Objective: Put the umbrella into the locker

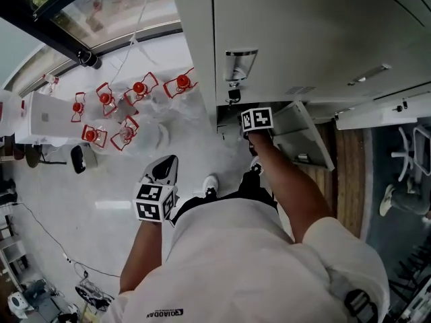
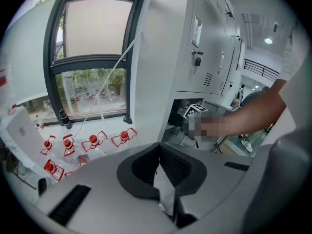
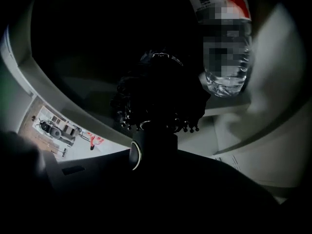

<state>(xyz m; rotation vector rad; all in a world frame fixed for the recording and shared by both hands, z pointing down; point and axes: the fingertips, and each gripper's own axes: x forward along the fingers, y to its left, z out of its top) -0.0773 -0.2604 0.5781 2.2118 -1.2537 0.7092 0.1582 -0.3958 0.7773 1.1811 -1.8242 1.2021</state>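
The folded black umbrella [image 3: 158,94] points into a dark locker compartment, and its round handle sits between the jaws of my right gripper [image 3: 153,152], which is shut on it. A clear water bottle [image 3: 226,48] stands inside the compartment, up and right of the umbrella. In the head view only the right gripper's marker cube [image 1: 257,118] shows, at the mouth of the low locker beside its open door [image 1: 303,136]; the umbrella is hidden there. My left gripper [image 1: 163,170] hangs away from the locker over the floor, shut [image 2: 158,167] and empty.
Grey locker doors [image 1: 303,39] rise above the open one, one with a padlock [image 1: 234,94]. Several red-capped water bottles [image 1: 121,110] lie on the floor by the window [image 2: 92,57]. A white box [image 1: 44,116] sits at the left, cables [image 1: 87,281] trail near my feet.
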